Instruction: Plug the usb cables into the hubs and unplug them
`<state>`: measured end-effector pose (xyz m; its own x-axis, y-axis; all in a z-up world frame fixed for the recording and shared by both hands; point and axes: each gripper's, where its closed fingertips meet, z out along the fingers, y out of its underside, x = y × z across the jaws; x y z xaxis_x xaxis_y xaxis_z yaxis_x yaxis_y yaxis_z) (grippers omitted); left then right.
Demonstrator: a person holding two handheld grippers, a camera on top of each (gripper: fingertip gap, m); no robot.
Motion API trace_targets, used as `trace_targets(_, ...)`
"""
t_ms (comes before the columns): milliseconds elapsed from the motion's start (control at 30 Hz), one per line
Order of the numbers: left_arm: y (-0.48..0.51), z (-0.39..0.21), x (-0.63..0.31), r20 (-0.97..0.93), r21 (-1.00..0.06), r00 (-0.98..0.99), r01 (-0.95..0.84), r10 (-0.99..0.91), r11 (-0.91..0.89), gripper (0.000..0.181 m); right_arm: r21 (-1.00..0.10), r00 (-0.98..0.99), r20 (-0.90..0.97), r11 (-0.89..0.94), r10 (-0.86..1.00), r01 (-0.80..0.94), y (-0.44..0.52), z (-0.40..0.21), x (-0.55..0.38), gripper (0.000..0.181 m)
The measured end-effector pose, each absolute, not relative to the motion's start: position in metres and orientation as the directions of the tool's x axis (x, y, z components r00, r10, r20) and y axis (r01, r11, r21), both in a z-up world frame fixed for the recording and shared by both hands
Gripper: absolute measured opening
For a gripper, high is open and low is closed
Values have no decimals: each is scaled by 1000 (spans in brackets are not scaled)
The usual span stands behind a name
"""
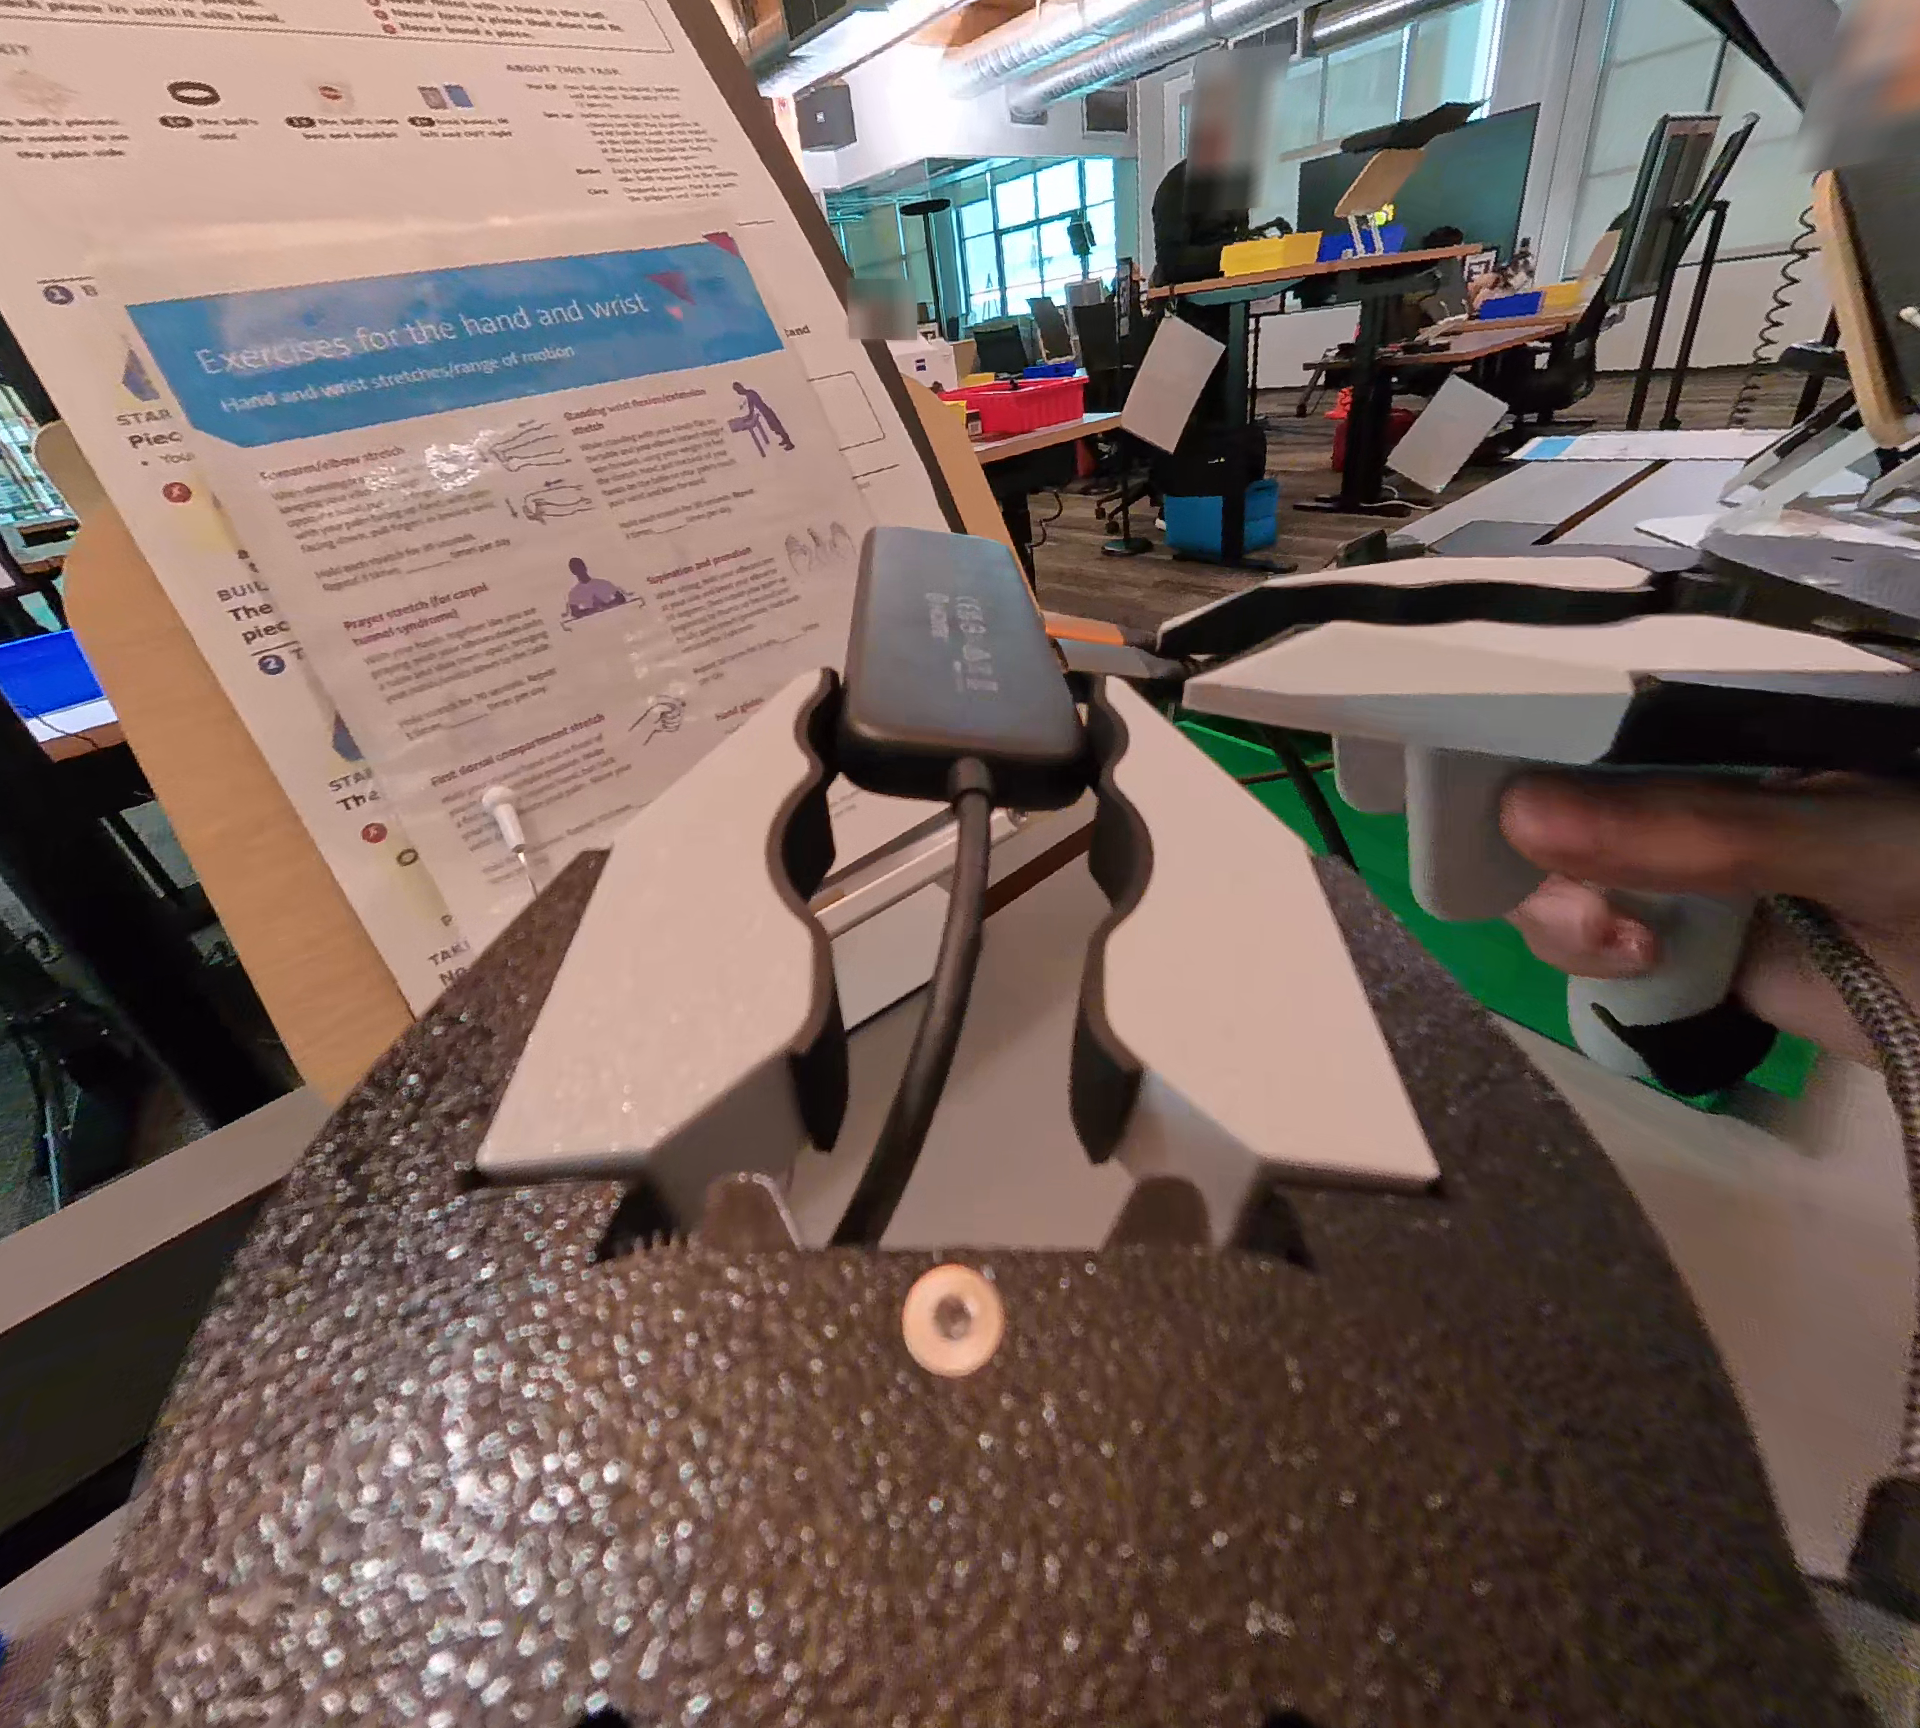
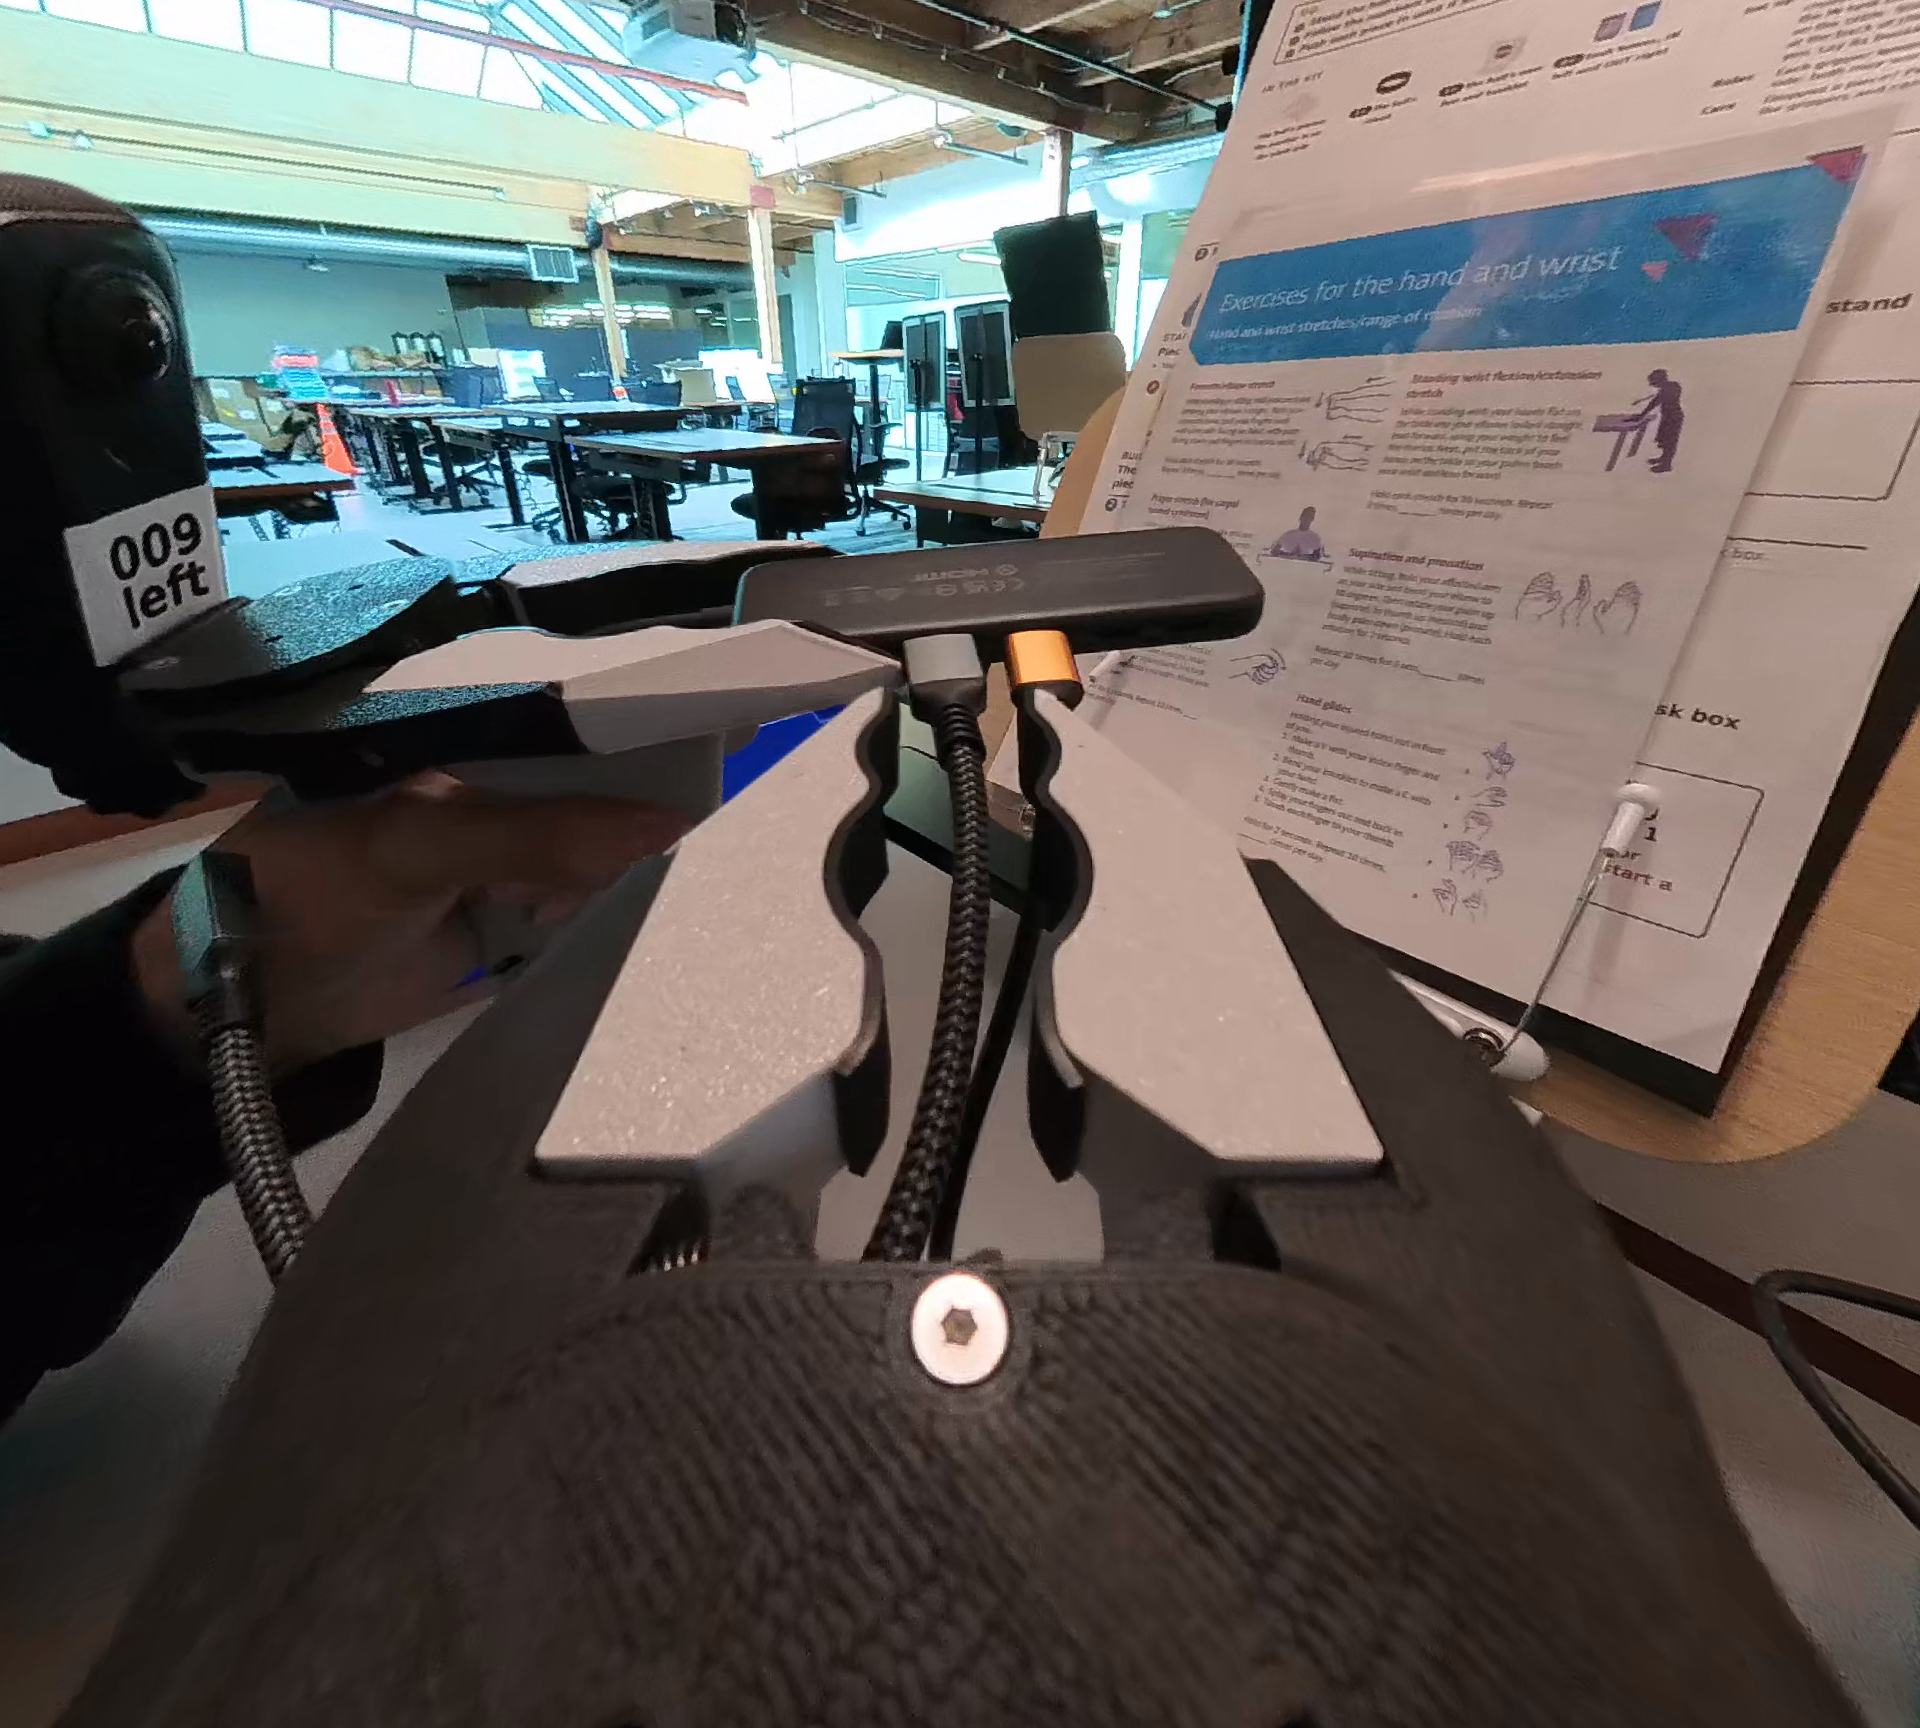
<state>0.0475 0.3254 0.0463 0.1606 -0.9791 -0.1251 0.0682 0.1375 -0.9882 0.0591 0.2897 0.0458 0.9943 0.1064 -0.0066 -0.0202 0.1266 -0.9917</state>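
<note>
The left gripper (image 1: 961, 743) is clamping the near end of the black hub (image 1: 951, 639), holding it in the air. The right gripper (image 2: 961, 722) is closing around two seated plugs, one grey (image 2: 940, 665) and one orange (image 2: 1042, 665); firm contact cannot be confirmed. Keep the hub steady and pull straight along the port axis, avoiding any twisting.

Matt dark plastic hub (image 2: 997, 592); braided cloth-sheathed cable (image 2: 951, 899); glossy laminated paper sheet (image 1: 499, 473); grainy grey plastic fingers (image 1: 675, 930).

Dark hub (image 2: 997, 592), two cables (image 2: 951, 837) plugged.
</note>
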Motion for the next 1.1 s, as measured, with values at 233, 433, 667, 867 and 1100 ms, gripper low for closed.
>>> trace_targets(233, 325, 46, 49, -106, -989, 149, 89, -983, 120, 45, -989, 988, -60, 127, 141, -78, 292, 43, 59, 10)
trace_targets(433, 328, 42, 50, -110, -990, 145, 76, -983, 122, 45, -997, 988, -37, 61, 152, -47, 294, 35, 59, 8)
trace_targets(667, 331, 46, 48, -122, -985, 164, 99, -979, 140, 45, -996, 988, -50, 68, 145, -60, 296, 34, 57, 13)
trace_targets(867, 333, 50, 45, -96, -987, 147, 117, -984, 114, 45, -989, 990, -57, 126, 126, -73, 296, 42, 56, 9)
trace_targets(1100, 338, 45, 45, -1, -993, 115, 114, -993, 14, 45, -995, 995, -4, 95, 102, -13, 298, 42, 53, 8)
